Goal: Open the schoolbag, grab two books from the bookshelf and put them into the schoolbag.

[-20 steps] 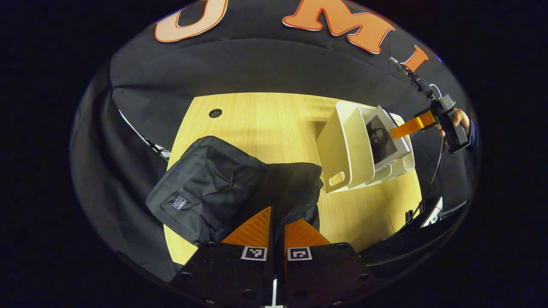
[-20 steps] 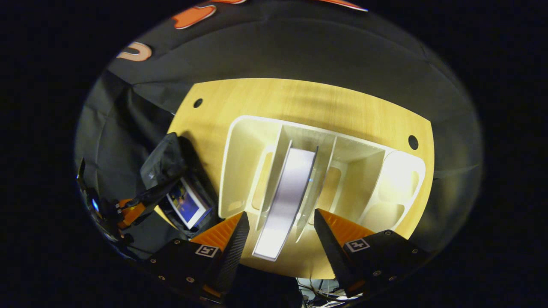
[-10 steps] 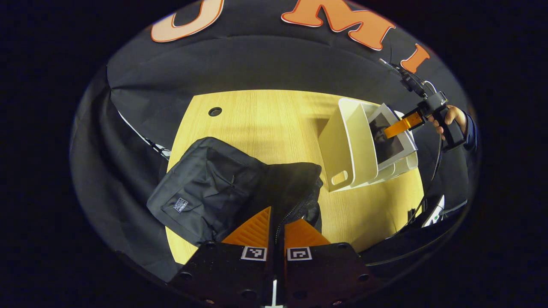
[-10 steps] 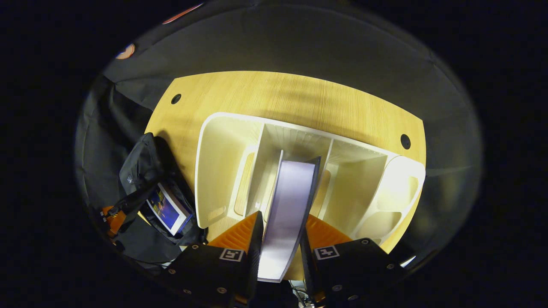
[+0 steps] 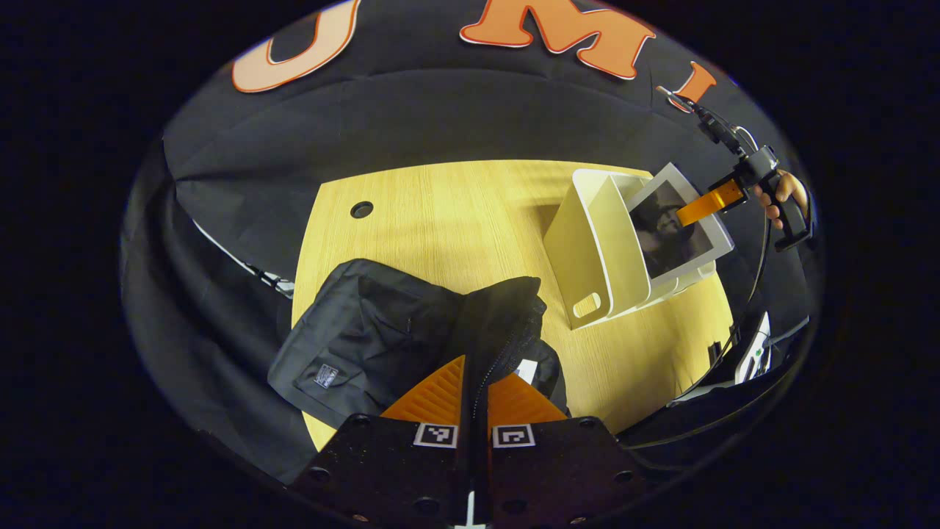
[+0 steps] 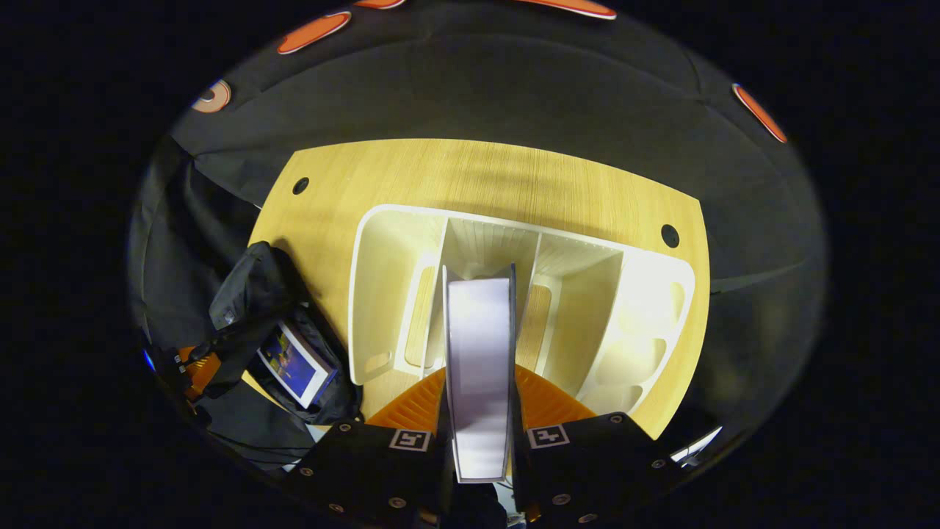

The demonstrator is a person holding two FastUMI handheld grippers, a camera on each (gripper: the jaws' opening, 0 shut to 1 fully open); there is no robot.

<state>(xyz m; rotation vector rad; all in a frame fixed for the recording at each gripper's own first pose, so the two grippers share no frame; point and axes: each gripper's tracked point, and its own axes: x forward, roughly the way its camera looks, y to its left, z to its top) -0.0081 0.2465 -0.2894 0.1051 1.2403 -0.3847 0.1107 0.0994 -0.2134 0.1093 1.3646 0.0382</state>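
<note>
Schoolbag (image 5: 382, 342), black fabric, lies left of the white plastic bookshelf (image 5: 595, 250) on the wooden table (image 5: 455, 220), its zipper edge pinched in the closed left gripper (image 5: 474, 389); one book (image 6: 294, 364) already sits inside. At the bookshelf, the right gripper (image 6: 481, 400) clamps a grey-covered second book (image 6: 477, 345), seemingly part-lifted. Next, I judge: clear the divider and carry it leftward into the bag's mouth.

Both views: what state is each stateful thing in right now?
Schoolbag: open, edge pinched by left gripper.
First book: inside schoolbag.
Second book: clamped in right gripper, lifted partly out of bookshelf.
Bookshelf: upright on table, other slots empty.
</note>
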